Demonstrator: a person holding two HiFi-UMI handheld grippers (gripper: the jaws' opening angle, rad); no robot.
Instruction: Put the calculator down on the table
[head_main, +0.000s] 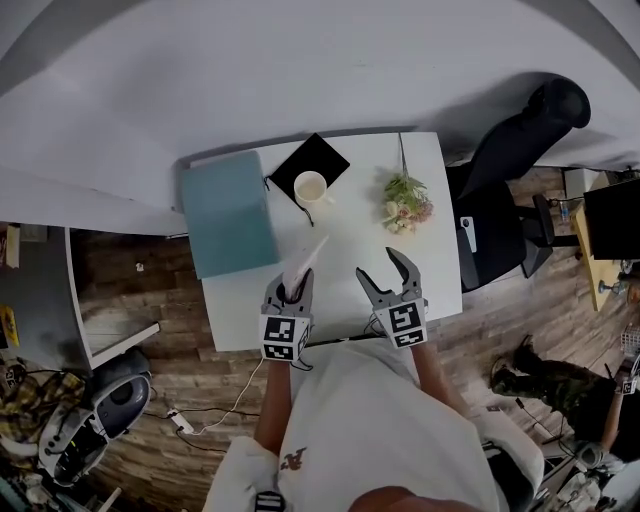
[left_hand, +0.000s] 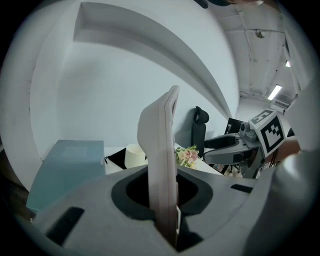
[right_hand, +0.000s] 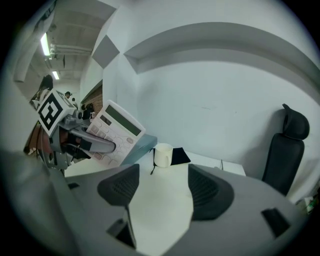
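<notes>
White table (head_main: 350, 230) | left gripper (head_main: 290, 287) jaws clamp calculator (head_main: 308, 258) by its lower end | right gripper (head_main: 378, 264) jaws apart, empty | likely light, stiff, slick plastic

Calculator (right_hand: 116, 131): pale plastic, matt casing, looked smooth.
Table (head_main: 345, 235): white top, smooth, faintly sheened.
Cup (head_main: 311, 187): cream, matt, resembled ceramic.
Mat (head_main: 325, 155) beneath: black, dull, resembled cloth.
Teal box (head_main: 228, 212): matt.
Floor (head_main: 130, 265): brown wood planks, looked rough.
Office chair (head_main: 515, 150): black, matt upholstery.
Right gripper (right_hand: 157, 192): grey matt plastic, pads (right_hand: 118, 189) ribbed.
</notes>
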